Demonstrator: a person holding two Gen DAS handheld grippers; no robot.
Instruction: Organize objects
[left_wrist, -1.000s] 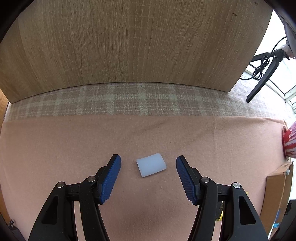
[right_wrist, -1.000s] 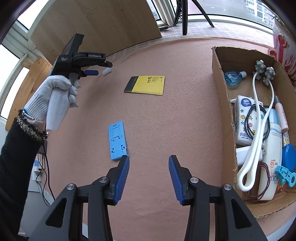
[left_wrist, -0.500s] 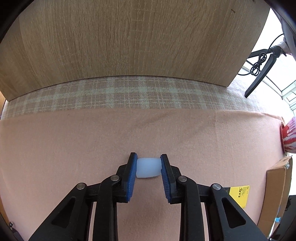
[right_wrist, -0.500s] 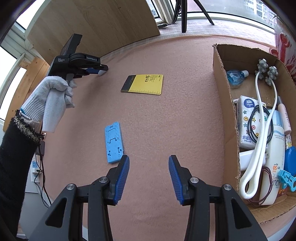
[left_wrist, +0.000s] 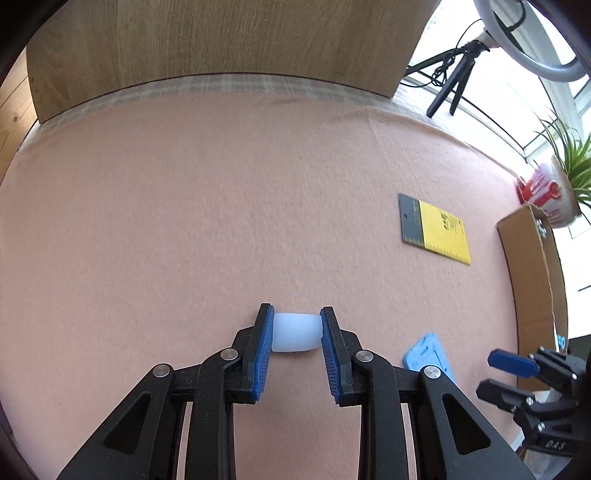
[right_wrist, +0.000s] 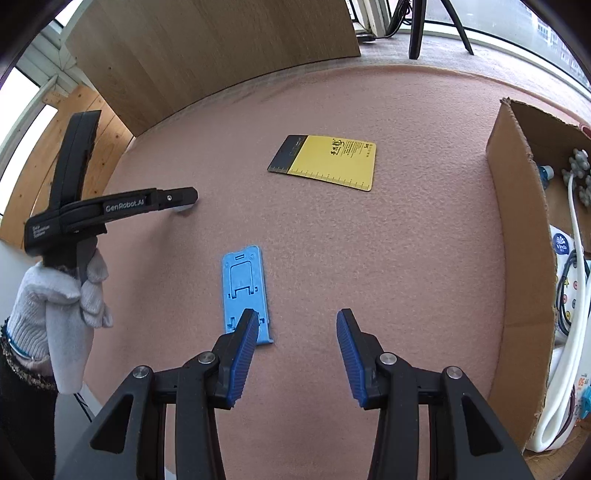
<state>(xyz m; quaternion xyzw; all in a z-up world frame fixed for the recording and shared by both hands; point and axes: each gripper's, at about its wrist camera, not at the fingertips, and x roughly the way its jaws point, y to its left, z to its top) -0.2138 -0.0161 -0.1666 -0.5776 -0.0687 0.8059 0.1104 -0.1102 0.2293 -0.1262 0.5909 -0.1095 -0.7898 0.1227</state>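
The left gripper (left_wrist: 296, 329) has its fingers clamped on a white translucent block (left_wrist: 295, 332) above the pink bench (left_wrist: 184, 206). The right gripper (right_wrist: 295, 334) hangs half open and empty, its left finger over the near end of a blue phone stand (right_wrist: 243, 291). A yellow card (right_wrist: 328, 162) lies farther off; the cardboard box (right_wrist: 517, 236) of toiletries stands right.
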